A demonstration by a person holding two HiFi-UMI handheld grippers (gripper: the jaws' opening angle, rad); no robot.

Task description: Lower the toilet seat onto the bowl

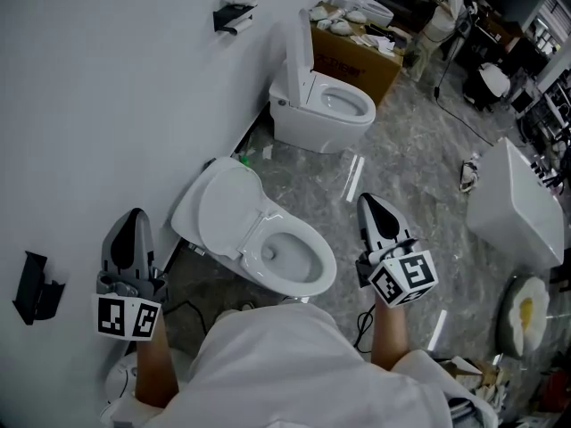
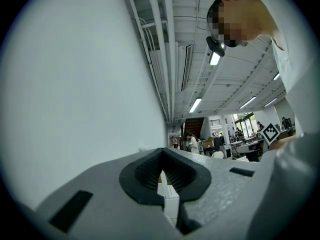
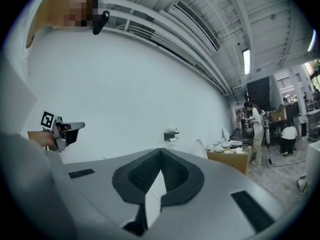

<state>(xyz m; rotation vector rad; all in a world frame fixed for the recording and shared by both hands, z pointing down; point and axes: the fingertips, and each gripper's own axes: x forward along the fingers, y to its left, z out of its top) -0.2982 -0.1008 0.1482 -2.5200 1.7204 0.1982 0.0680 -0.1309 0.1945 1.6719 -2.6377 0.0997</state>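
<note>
The near white toilet sits below me in the head view. Its open bowl (image 1: 287, 257) faces forward and an oval flap (image 1: 227, 210) stands raised against the wall; I cannot tell whether it is the seat or the lid. My left gripper (image 1: 136, 217) is held beside the wall, left of the toilet, shut and empty. My right gripper (image 1: 368, 201) hovers right of the bowl, also shut with nothing in it. Neither touches the toilet. In the left gripper view the jaws (image 2: 162, 151) point along the wall. In the right gripper view the jaws (image 3: 161, 151) point level at the wall.
A second toilet (image 1: 326, 105) with its lid up stands farther along the wall, next to a cardboard box (image 1: 357, 56). A paper holder (image 1: 234, 14) and a black bracket (image 1: 36, 288) hang on the wall. A white basin (image 1: 517, 208) lies at the right, cables (image 1: 361, 324) by my feet.
</note>
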